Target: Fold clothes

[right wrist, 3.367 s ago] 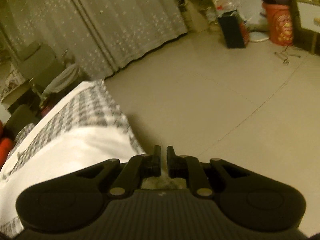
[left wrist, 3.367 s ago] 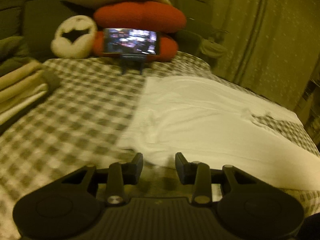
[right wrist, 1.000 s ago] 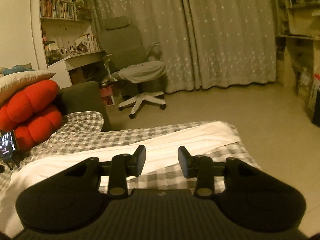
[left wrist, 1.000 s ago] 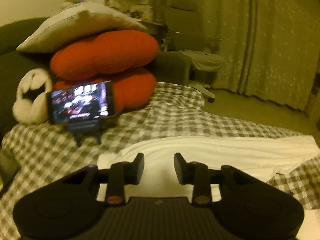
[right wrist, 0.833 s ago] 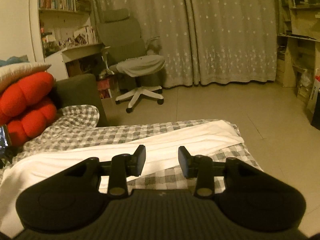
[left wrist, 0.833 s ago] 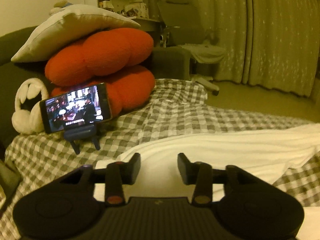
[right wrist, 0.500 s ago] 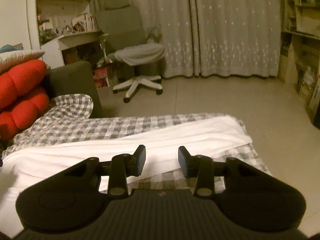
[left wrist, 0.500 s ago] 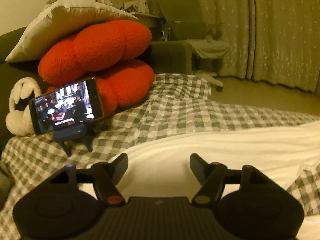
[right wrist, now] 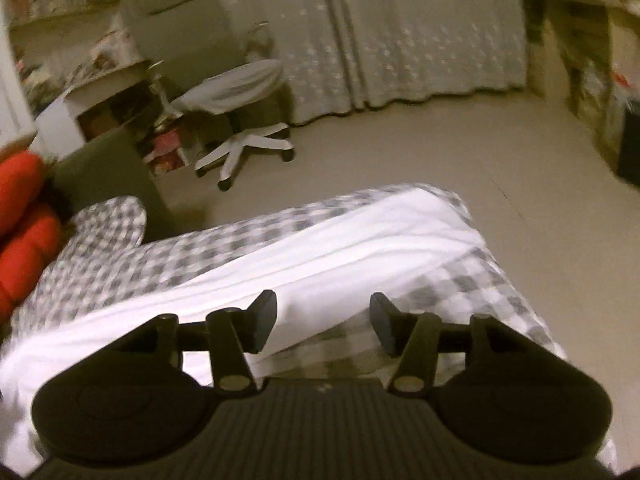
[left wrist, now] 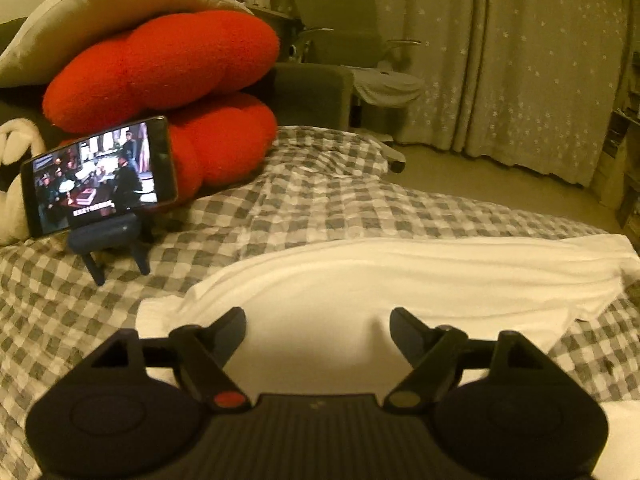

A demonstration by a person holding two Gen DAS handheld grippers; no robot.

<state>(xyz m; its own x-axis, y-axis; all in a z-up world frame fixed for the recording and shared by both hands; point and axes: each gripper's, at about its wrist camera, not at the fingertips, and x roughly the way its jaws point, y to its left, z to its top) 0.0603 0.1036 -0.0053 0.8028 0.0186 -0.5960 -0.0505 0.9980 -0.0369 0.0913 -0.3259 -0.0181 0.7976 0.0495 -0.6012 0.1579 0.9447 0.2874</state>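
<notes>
A long white garment (left wrist: pixel 400 280) lies stretched across the checked bedspread (left wrist: pixel 320 200). My left gripper (left wrist: pixel 318 326) hovers just over the garment's left end, open wide, with nothing between its fingers. In the right wrist view the same white garment (right wrist: pixel 320 252) runs diagonally toward the bed's far right corner. My right gripper (right wrist: pixel 323 322) stands open above the garment's near edge, where white cloth meets the checked bedspread (right wrist: pixel 480 280). Neither gripper holds cloth.
A phone on a small stand (left wrist: pixel 96 176) plays video at the left, in front of red cushions (left wrist: pixel 168 64) and a pale pillow (left wrist: pixel 100 8). An office chair (right wrist: pixel 236 92) and curtains (right wrist: pixel 400 28) stand beyond the bed. Bare floor (right wrist: pixel 520 200) lies right of the bed edge.
Both grippers have opened wider over the last second. The left one has dropped closer to the garment's left end; the right view has tilted down toward the bed and is blurred by motion.
</notes>
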